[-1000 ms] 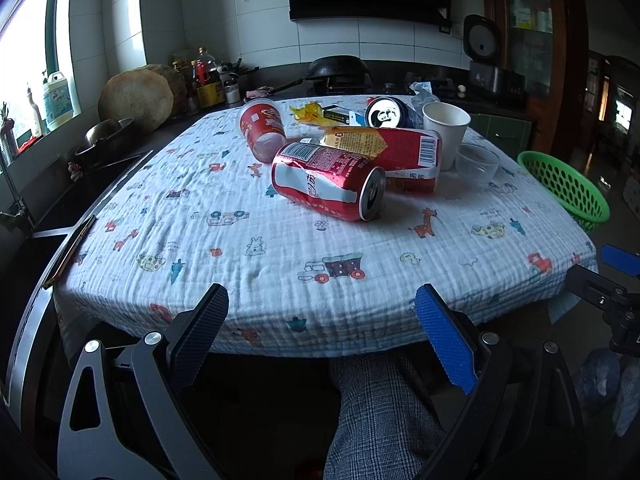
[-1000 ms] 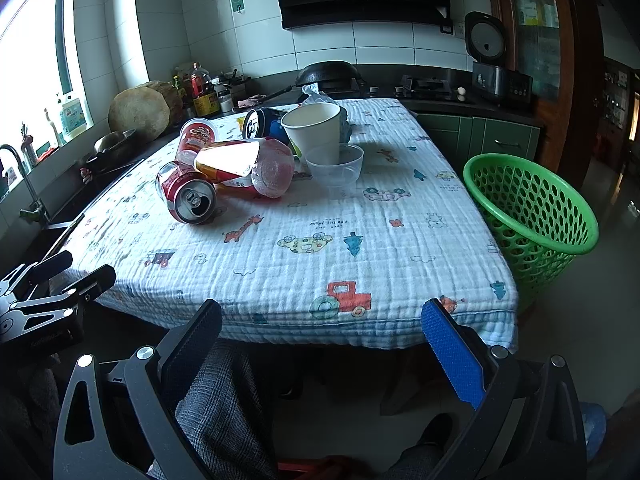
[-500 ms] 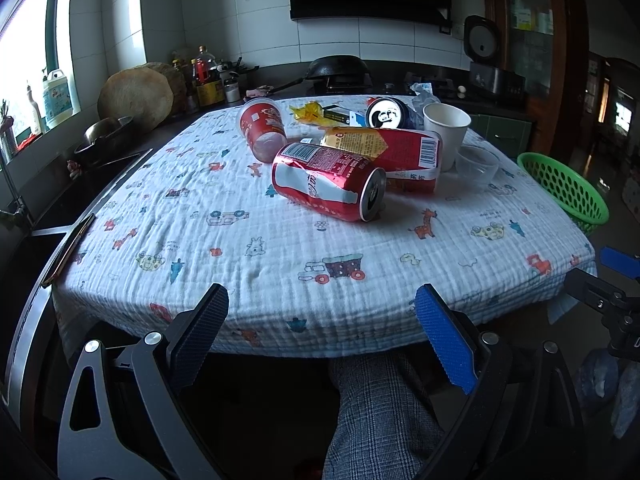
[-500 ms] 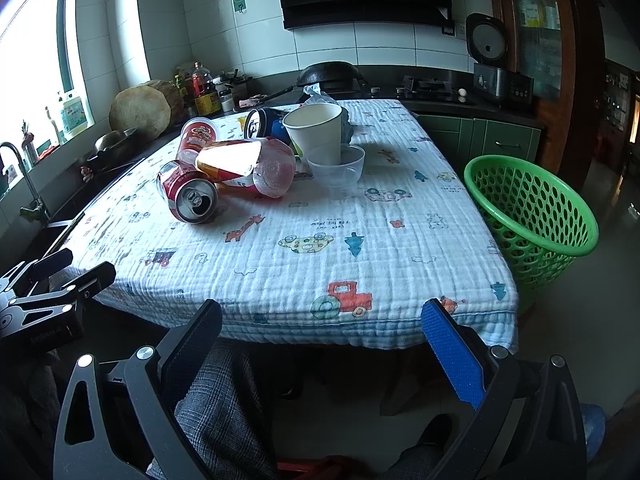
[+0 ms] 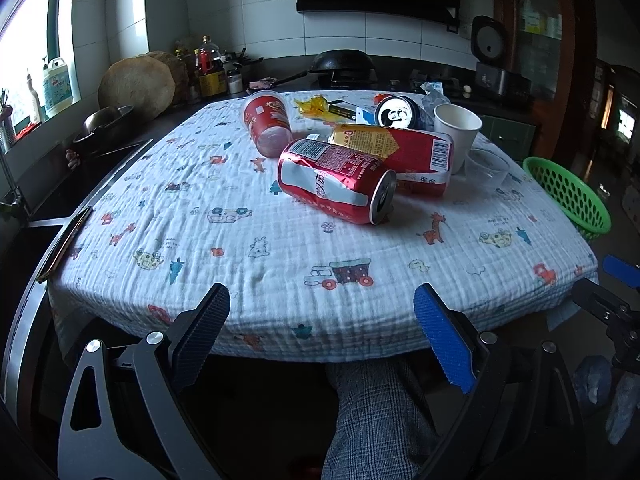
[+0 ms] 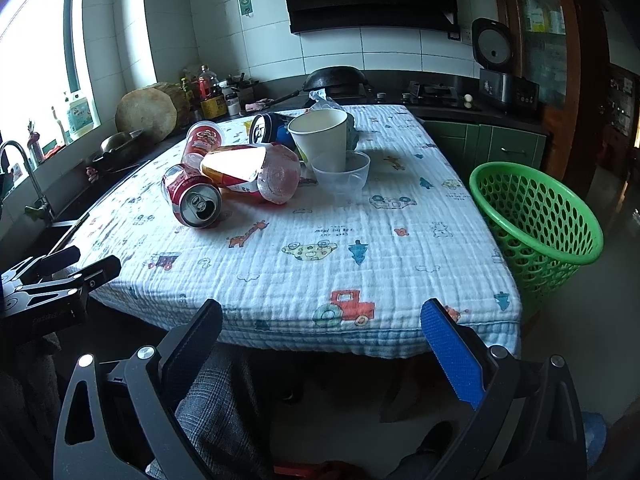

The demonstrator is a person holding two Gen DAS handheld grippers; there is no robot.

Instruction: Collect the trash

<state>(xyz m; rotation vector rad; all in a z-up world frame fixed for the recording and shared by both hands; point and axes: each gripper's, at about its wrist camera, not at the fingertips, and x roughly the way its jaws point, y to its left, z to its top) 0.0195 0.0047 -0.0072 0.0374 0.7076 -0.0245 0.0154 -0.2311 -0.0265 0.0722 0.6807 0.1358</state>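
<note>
Your left gripper [image 5: 322, 326] and right gripper [image 6: 322, 336] both gape empty at the desk [image 5: 240, 248] edge; the trash, led by a red cola can [image 5: 336, 180], lies mid-frame, green basket [image 6: 536, 216] at right.

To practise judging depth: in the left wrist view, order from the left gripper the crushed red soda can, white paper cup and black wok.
1. Crushed red soda can, mid-table.
2. White paper cup, behind, right.
3. Black wok, back counter.
</note>
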